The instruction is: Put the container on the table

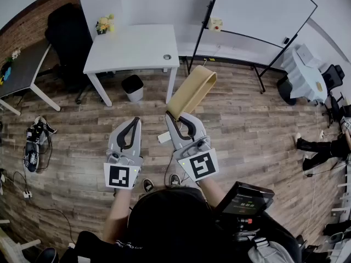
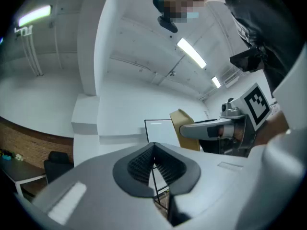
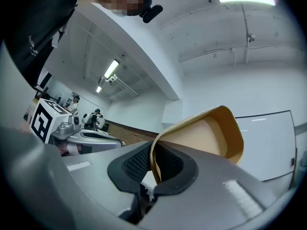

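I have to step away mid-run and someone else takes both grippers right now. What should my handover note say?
Left gripper: shut, with nothing between its jaws, held beside the right one.
Right gripper: shut on one wall of the tan container, which sticks out ahead of it in the air.
White table: ahead across the wood floor, with flowers at its far left corner.
Done: the container is in the grip.
Left: go to the table, set the container on a bare part of the top, and open the right jaws.
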A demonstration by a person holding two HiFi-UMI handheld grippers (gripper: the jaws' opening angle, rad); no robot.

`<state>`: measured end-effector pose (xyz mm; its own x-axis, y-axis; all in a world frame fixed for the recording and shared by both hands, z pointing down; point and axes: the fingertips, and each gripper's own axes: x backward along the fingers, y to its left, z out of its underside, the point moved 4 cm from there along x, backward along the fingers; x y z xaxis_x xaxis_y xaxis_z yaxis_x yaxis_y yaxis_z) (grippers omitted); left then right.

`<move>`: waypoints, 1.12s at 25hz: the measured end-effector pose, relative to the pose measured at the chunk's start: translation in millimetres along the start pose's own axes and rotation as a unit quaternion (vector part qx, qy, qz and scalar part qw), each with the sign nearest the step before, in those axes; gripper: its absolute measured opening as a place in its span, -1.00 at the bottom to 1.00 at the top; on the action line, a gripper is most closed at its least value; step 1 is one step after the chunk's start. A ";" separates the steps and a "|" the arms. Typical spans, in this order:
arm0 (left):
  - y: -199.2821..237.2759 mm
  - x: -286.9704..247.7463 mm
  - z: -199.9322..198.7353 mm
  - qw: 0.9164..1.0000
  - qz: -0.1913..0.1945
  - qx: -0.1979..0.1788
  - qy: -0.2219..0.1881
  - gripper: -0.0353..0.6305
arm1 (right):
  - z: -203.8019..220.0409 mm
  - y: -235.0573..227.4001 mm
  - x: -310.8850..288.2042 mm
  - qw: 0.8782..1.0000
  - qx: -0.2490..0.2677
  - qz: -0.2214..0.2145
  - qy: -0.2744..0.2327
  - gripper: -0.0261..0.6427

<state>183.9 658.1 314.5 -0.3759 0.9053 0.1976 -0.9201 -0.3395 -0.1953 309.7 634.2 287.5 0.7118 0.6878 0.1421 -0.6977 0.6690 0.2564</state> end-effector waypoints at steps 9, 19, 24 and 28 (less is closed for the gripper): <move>31.4 10.2 4.5 1.000 -0.001 0.016 0.006 -0.90 | -0.8 29.0 -26.9 1.000 -0.004 0.007 0.010 -0.77; 75.6 19.5 14.2 0.999 0.007 0.030 0.013 -0.90 | 6.6 66.0 -70.2 1.000 -0.013 0.003 0.017 -0.77; 78.6 15.8 20.9 0.999 0.009 0.025 0.020 -0.90 | 13.8 68.9 -78.7 1.000 -0.019 -0.003 0.016 -0.77; 81.5 11.6 29.0 0.999 -0.004 0.019 0.025 -0.90 | 24.1 66.9 -87.5 1.000 -0.027 -0.015 0.007 -0.77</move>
<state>101.4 633.6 328.7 -0.3640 0.9192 0.1503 -0.9268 -0.3414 -0.1565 202.7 612.0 315.3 0.7317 0.6705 0.1223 -0.6794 0.7034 0.2089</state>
